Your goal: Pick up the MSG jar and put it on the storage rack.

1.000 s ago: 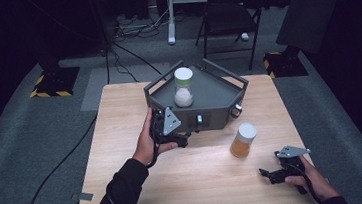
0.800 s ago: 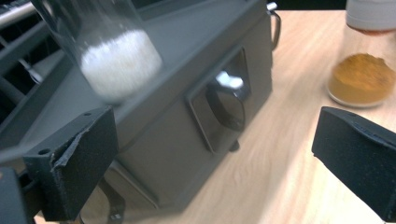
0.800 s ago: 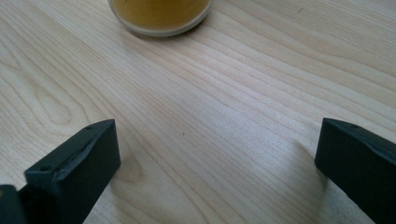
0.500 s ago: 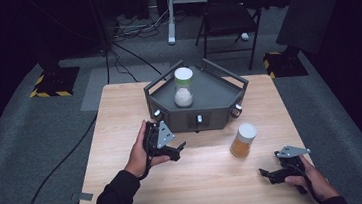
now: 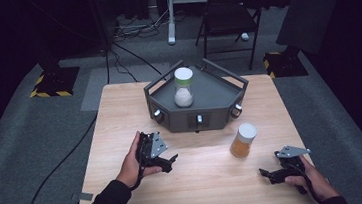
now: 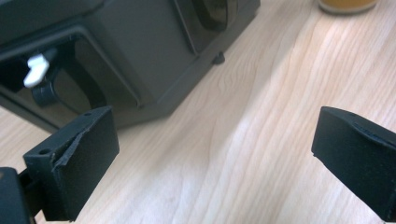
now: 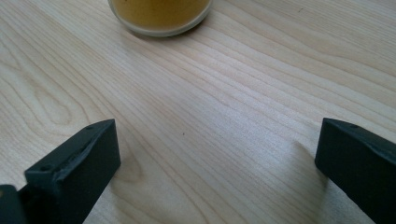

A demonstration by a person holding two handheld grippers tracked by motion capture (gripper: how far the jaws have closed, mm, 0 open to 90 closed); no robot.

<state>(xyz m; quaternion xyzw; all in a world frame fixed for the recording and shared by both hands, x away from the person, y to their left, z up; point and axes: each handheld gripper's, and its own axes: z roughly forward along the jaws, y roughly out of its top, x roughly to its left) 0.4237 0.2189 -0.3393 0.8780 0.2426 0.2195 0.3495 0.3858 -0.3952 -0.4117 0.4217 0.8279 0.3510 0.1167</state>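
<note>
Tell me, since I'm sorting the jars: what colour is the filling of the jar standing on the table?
Orange-yellow, clearest in the high view: the jar.

This looks like a recording studio or lab set up for filming, not a home. A light wooden table point(image 5: 196, 181) stands alone on grey carpet point(image 5: 32, 141), with black drapes or darkness closing in at the upper left and right of the frame. Black cables point(image 5: 129, 51) snake over the floor in the upper middle. Stand feet edged with yellow-and-black hazard tape point(image 5: 49, 84) sit at the left and right. A black folding metal chair point(image 5: 231, 22) waits behind the table at the top.
</note>
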